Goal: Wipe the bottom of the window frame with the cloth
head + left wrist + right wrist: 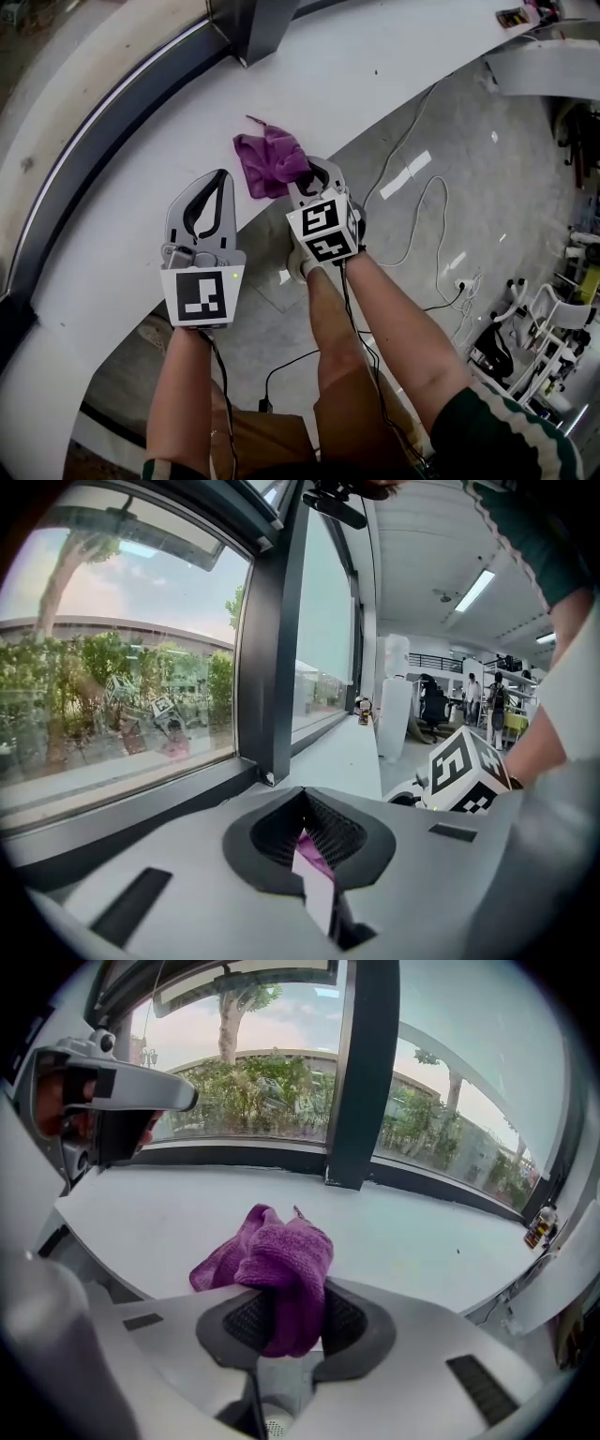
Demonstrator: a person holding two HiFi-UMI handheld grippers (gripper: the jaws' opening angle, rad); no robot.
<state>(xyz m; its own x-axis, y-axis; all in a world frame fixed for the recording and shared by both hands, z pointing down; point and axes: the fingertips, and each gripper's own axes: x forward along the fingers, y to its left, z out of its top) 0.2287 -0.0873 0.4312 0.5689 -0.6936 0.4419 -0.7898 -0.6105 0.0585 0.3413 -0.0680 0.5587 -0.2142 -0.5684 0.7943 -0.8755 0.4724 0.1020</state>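
A purple cloth lies bunched on the white sill, near its front edge. My right gripper is shut on the cloth's near end; in the right gripper view the cloth bulges up between the jaws of that gripper. Beside it, to the left, my left gripper hovers over the sill, shut and holding nothing. The dark bottom rail of the window frame runs along the sill's far side, a little beyond both grippers.
A dark upright mullion stands on the sill just beyond the cloth. Small items sit at the sill's far right end. Cables trail on the floor below, and office furniture stands at the right.
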